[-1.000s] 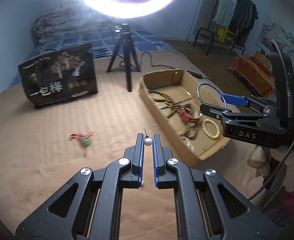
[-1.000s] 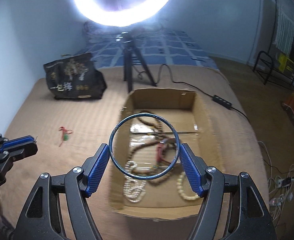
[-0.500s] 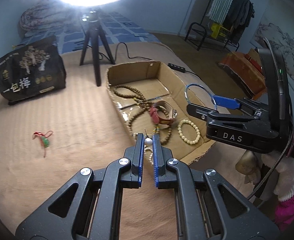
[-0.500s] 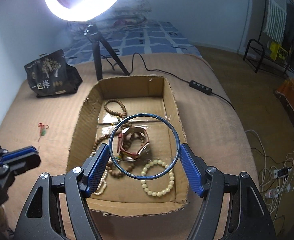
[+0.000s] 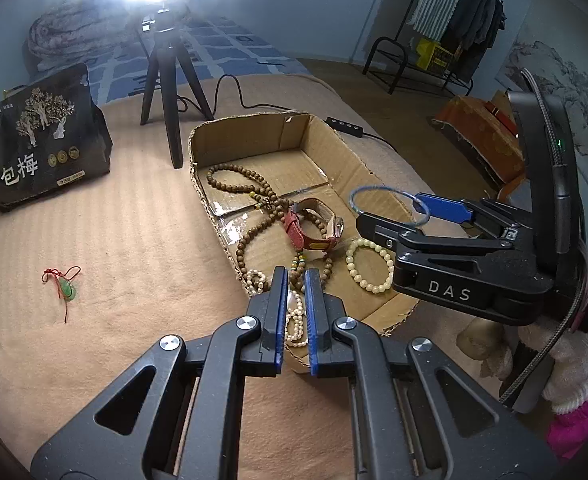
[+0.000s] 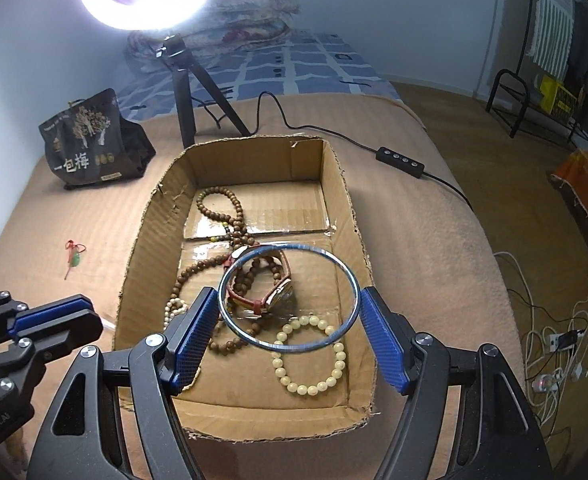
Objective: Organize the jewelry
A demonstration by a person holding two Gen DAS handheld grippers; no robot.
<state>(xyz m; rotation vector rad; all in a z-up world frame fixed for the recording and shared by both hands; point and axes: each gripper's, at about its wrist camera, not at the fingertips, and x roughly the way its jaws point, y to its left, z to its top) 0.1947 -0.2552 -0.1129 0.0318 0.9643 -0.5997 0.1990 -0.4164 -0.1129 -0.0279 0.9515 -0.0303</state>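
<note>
**Bangle over the box, one pendant left outside**

My right gripper (image 6: 288, 306) grips the blue bangle (image 6: 289, 340) across its width, hovering above the cardboard box (image 6: 141, 240). My left gripper (image 5: 294, 280) hangs over the near rim, fingers nearly together with nothing visible between them. Inside already: wooden bead strand (image 5: 253, 192), watch (image 5: 314, 226), pale bead bracelet (image 5: 368, 266), small pearl strand (image 5: 294, 320). Remaining, I judge: drop the bangle, then fetch the green pendant (image 5: 67, 289) lying on the blanket.
</note>
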